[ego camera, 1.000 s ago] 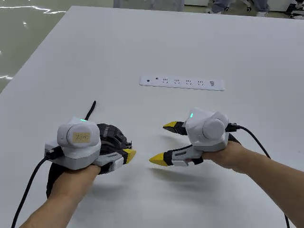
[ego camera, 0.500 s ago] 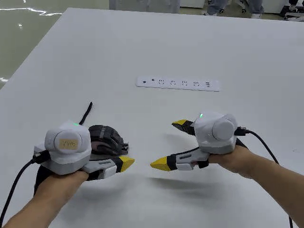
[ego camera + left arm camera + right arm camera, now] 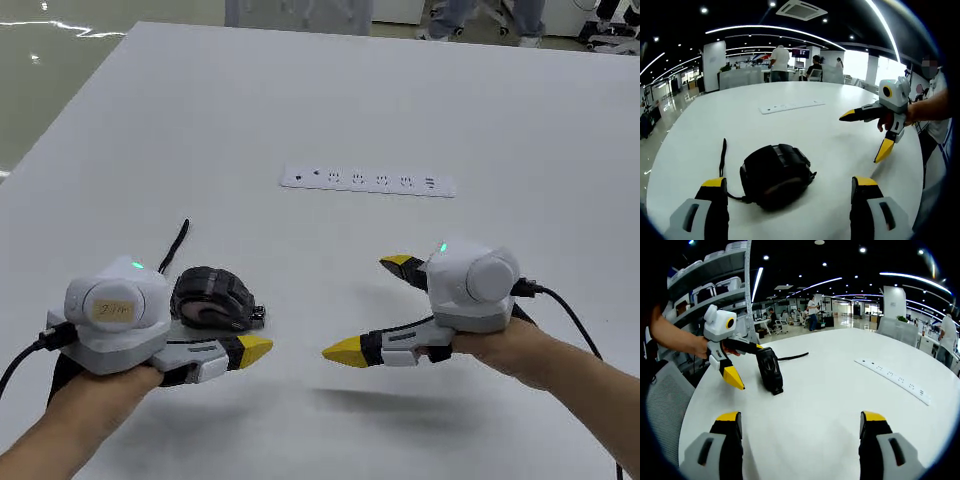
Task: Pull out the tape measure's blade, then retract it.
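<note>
The black tape measure (image 3: pixel 212 298) lies on the white table (image 3: pixel 300 90), its blade in and its black strap (image 3: pixel 175 247) trailing away from me. My left gripper (image 3: pixel 232 318) is open just short of the case, which sits ahead between the yellow-tipped jaws in the left gripper view, where the tape measure (image 3: pixel 775 172) fills the gap of the left gripper (image 3: pixel 790 182). My right gripper (image 3: pixel 368 307) hovers open to the right, apart from the case, holding nothing. In the right gripper view, the right gripper (image 3: pixel 801 416) faces the tape measure (image 3: pixel 770 367) and the left gripper (image 3: pixel 745 362).
A white power strip (image 3: pixel 368 182) lies across the table's middle, well beyond both grippers; the same power strip (image 3: pixel 790 106) shows ahead in the left gripper view. Cables run back from both grippers. Several people stand far off.
My left gripper has drawn back toward me, so more of the tape measure shows. The right gripper has drifted right, away from the case. The tape measure stays put.
</note>
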Motion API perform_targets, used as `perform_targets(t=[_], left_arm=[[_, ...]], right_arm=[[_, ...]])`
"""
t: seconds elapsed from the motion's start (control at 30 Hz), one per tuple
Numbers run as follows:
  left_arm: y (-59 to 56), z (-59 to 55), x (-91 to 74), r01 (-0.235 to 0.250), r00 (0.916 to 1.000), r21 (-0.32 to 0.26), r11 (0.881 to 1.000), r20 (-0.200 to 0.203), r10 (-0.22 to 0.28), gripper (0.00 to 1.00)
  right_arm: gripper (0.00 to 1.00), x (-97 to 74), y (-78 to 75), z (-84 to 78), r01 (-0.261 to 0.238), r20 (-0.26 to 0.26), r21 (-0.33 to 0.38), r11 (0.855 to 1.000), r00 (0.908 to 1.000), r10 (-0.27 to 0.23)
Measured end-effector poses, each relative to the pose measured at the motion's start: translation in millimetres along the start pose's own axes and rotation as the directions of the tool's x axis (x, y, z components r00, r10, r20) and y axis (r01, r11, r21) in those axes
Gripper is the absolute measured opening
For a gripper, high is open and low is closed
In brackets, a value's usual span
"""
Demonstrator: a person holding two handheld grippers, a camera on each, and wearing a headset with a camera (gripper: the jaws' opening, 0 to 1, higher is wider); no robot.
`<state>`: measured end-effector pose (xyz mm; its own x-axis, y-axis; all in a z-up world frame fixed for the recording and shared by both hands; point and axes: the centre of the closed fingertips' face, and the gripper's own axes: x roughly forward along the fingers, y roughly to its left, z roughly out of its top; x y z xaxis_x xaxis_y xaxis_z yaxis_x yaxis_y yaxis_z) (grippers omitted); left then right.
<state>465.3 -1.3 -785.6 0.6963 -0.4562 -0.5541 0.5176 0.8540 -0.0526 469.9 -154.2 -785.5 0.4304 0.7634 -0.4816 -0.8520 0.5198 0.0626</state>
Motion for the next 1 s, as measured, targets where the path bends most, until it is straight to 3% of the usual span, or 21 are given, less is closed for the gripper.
perform_targets(t=[0.63, 1.0], left_arm=[[-5.9, 2.6, -14.4, 0.07, 0.9971, 0.039, 0.997, 0.029, -0.071, 1.0], [-11.6, 6.8, -26.5, 0.096, 0.9916, 0.052, 0.994, 0.081, -0.1, 1.0]], right_arm=[[1.0, -30.5, -0.2, -13.2, 0.055, 0.019, 0.026, 0.998, 0.9983, -0.056], [1.0, -53.9, 2.7, -25.2, 0.095, 0.033, 0.045, 0.994, 0.9948, -0.097]])
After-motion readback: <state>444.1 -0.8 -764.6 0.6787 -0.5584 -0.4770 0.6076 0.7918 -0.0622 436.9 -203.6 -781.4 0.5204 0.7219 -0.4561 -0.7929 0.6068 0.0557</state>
